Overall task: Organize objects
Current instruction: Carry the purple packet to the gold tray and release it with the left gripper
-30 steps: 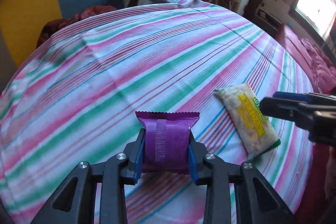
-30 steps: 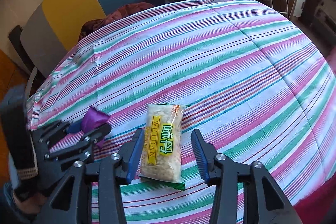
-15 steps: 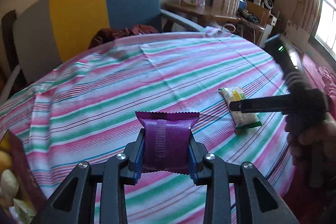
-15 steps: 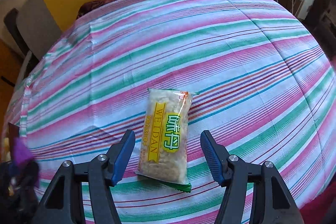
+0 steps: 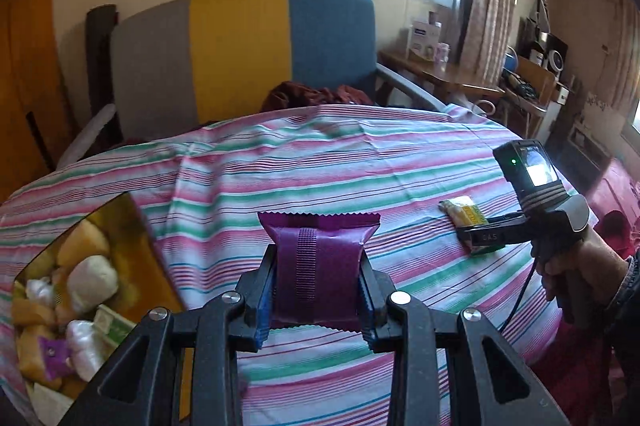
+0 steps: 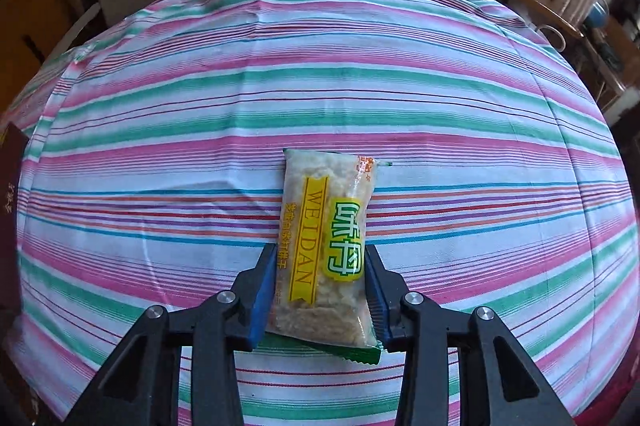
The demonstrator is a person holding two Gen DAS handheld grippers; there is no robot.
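Right wrist view: right gripper [image 6: 320, 290] jaws closing on the snack packet [image 6: 326, 246], long axis running between them; left gripper [image 5: 316, 290] clamps the purple packet [image 5: 318, 266].

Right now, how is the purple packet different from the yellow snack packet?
The purple packet is plain and you cannot see inside; the yellow snack packet is see-through, with crumbly pieces and yellow labels. The purple packet is short and squarish; the yellow one is long. The purple one is held up above the striped cloth; the yellow one lies on it. Both sit between a gripper's blue pads.
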